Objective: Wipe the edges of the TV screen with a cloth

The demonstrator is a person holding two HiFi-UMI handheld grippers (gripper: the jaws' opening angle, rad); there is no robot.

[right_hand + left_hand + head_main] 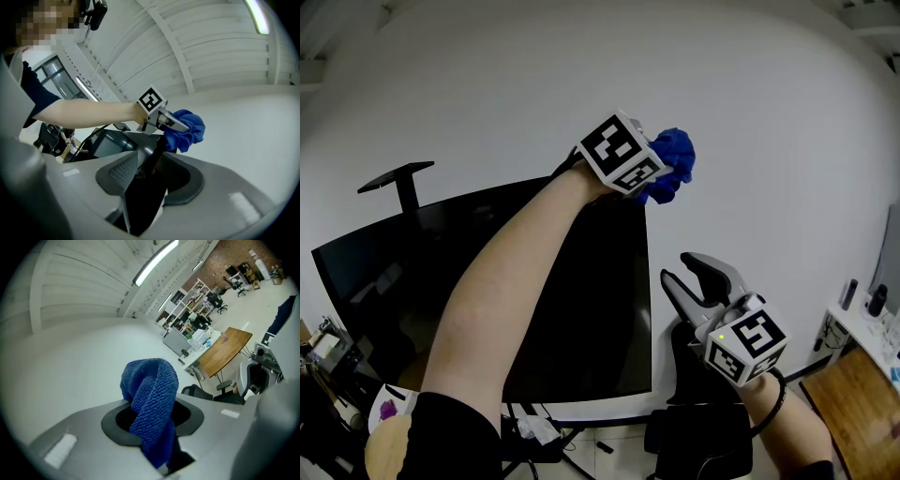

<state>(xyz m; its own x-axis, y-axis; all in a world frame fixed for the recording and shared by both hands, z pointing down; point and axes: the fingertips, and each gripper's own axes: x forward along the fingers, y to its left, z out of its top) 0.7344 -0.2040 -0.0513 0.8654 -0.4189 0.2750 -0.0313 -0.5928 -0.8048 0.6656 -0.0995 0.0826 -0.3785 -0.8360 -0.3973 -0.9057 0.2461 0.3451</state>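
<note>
The dark TV screen (487,281) stands before a white wall. My left arm reaches across it to its top right corner. There my left gripper (661,171) is shut on a bunched blue cloth (673,161), which bulges out between the jaws (152,385). Lower down, my right gripper (689,279) is at the TV's right edge. In the right gripper view that dark edge (143,187) runs between the jaws of my right gripper (145,173), which close on it. The same view shows the blue cloth (187,129) and the left gripper (169,121) above.
A black bracket (398,178) sticks up behind the TV's top left. A black office chair (703,436) stands below the right gripper, with a wooden table (853,398) at the far right. Cables and clutter (328,352) lie at the lower left.
</note>
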